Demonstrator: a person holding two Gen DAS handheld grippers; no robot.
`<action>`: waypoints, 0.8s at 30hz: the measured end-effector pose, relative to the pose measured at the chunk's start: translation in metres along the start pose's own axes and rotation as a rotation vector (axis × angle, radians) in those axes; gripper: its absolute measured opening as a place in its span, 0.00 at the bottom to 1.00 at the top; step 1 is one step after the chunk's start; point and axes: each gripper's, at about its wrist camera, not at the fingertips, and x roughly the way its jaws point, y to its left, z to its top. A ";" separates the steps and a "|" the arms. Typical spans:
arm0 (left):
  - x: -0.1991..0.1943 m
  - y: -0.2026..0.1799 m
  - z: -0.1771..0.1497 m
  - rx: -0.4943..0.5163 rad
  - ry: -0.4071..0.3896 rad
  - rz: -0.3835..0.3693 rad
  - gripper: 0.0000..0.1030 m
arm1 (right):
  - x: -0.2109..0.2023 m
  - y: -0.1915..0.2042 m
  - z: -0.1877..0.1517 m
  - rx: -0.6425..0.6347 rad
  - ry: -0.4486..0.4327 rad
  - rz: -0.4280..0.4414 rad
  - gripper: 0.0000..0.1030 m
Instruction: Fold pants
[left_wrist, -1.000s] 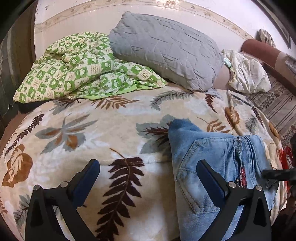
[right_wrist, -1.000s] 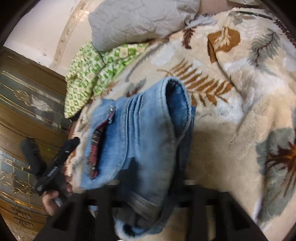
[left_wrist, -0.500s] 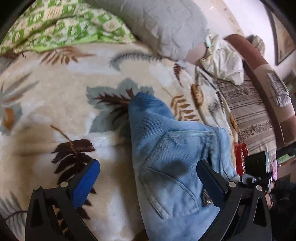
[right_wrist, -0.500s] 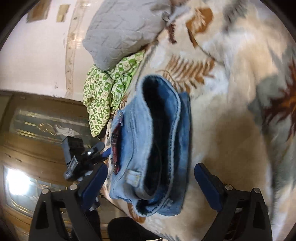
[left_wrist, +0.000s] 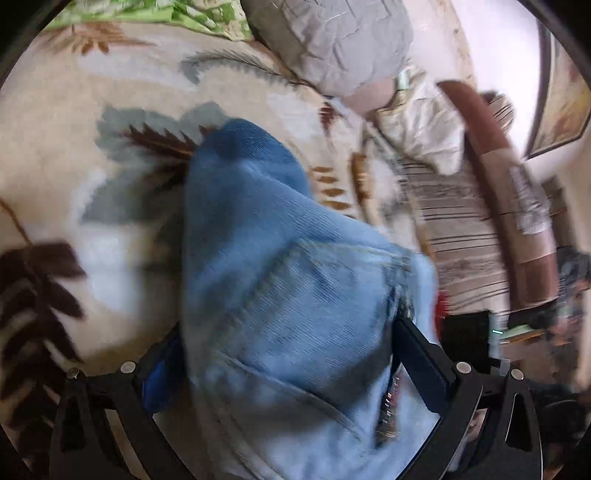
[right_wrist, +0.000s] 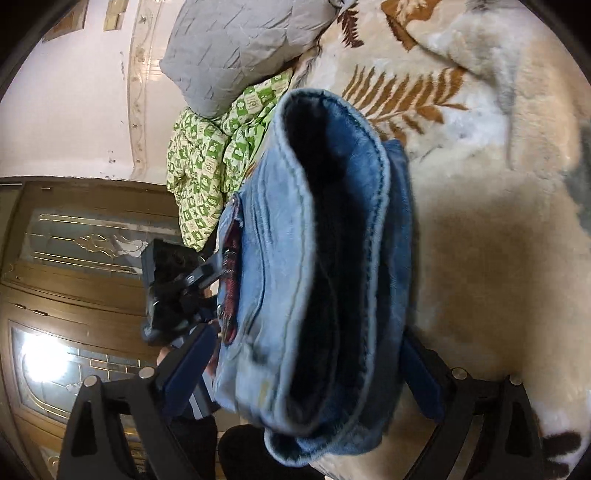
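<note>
With both sets of tongs spread wide, the left gripper (left_wrist: 288, 365) and right gripper (right_wrist: 306, 373) straddling the folded jeans (right_wrist: 317, 258) on the leaf-print blanket (right_wrist: 480, 221), we judge it best to close squarely across every layer before lifting.

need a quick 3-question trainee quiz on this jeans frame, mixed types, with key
1. True or false: the folded jeans lie on the leaf-print blanket.
2. Which pillow colour shows at the head of the bed? A red, B grey, C black.
3. Fill in: the jeans bundle sits ___ the fingers of the right gripper, and likewise those of the left gripper.

Key: 1 true; 2 B; 3 between.
</note>
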 end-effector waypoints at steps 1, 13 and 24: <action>0.000 0.003 -0.002 -0.017 -0.001 -0.015 1.00 | 0.001 -0.001 0.002 -0.003 0.002 0.006 0.95; -0.009 -0.002 -0.016 0.036 -0.081 -0.011 0.40 | 0.007 0.005 -0.001 -0.127 -0.074 -0.054 0.33; -0.049 -0.048 -0.017 0.158 -0.194 -0.026 0.34 | -0.022 0.055 0.000 -0.264 -0.155 -0.021 0.29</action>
